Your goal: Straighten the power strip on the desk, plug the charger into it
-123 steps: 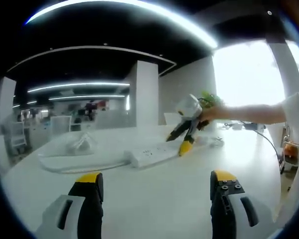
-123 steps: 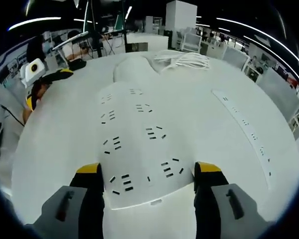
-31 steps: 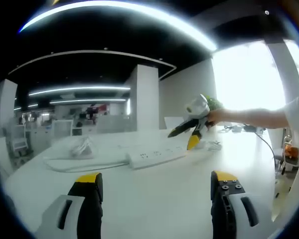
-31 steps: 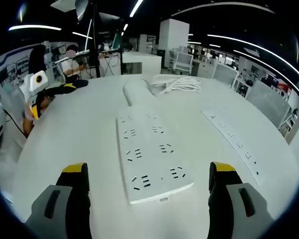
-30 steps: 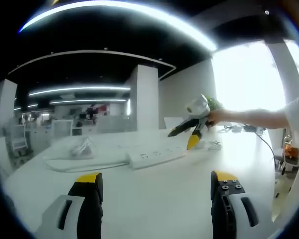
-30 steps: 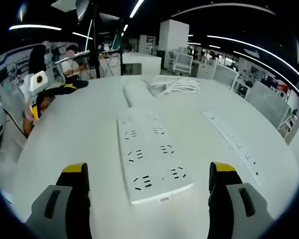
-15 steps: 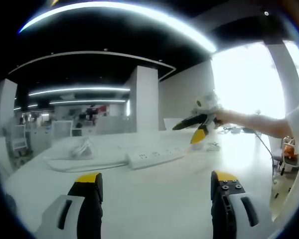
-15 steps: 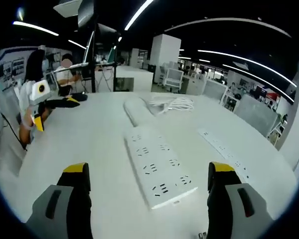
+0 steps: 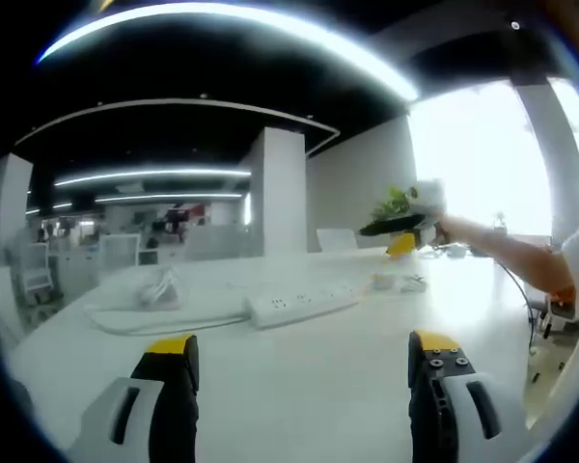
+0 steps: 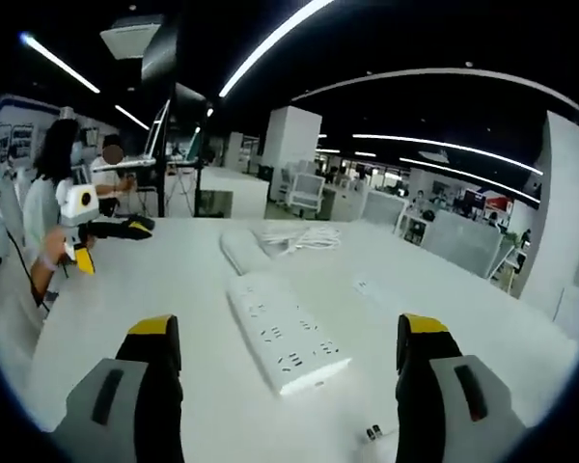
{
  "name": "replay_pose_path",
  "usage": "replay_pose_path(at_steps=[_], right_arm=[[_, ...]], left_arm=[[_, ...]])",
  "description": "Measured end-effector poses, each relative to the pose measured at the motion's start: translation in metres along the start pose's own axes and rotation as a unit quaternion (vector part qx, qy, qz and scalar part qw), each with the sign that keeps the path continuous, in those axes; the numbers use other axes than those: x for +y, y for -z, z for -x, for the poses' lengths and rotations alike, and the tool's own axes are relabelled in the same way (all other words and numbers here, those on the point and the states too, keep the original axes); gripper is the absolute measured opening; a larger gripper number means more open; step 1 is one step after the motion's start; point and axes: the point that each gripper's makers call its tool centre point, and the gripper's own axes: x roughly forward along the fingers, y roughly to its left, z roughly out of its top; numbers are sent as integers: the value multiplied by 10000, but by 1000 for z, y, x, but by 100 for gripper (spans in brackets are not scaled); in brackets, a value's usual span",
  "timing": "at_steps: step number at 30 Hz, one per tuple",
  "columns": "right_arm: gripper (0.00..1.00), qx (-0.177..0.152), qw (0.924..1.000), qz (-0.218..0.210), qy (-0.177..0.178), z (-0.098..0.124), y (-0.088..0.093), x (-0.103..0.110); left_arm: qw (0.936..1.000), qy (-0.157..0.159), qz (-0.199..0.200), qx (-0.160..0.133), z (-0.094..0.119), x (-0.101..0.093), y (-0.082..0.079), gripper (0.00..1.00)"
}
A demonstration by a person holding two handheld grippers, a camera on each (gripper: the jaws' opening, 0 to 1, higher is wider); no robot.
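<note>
Lying flat: white power strip (image 10: 288, 344) | many sockets | desk (image 10: 154, 280)

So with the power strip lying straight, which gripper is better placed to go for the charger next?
Right, probably. In the left gripper view the right gripper hovers open above the small white charger past the power strip. The left gripper sits open, low and back, with the strip between it and the charger.

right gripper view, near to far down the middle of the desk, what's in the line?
Small charger plug by the near edge → white power strip → rounded white block on its cord end → coiled white cable.
</note>
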Motion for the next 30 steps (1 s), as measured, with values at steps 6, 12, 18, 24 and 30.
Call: replay_pose_path(at_steps=[6, 12, 18, 24, 30], right_arm=[[86, -573, 9970, -501, -103, 27, 8, -13], [80, -932, 9924, -807, -34, 47, 26, -33], [78, -1248, 9861, -1086, 164, 59, 47, -55], [76, -1394, 9798, -1392, 351, 64, 74, -74], [75, -1246, 9808, -1449, 388, 64, 97, -80]], left_arm=[[10000, 15, 31, 32, -2, 0, 2, 92], [10000, 59, 25, 44, -5, -3, 2, 92], [9999, 97, 9, 58, -6, -5, 1, 92], [9999, 92, -11, 70, -7, -6, 0, 92], [9999, 93, -11, 71, -9, -7, 0, 92]])
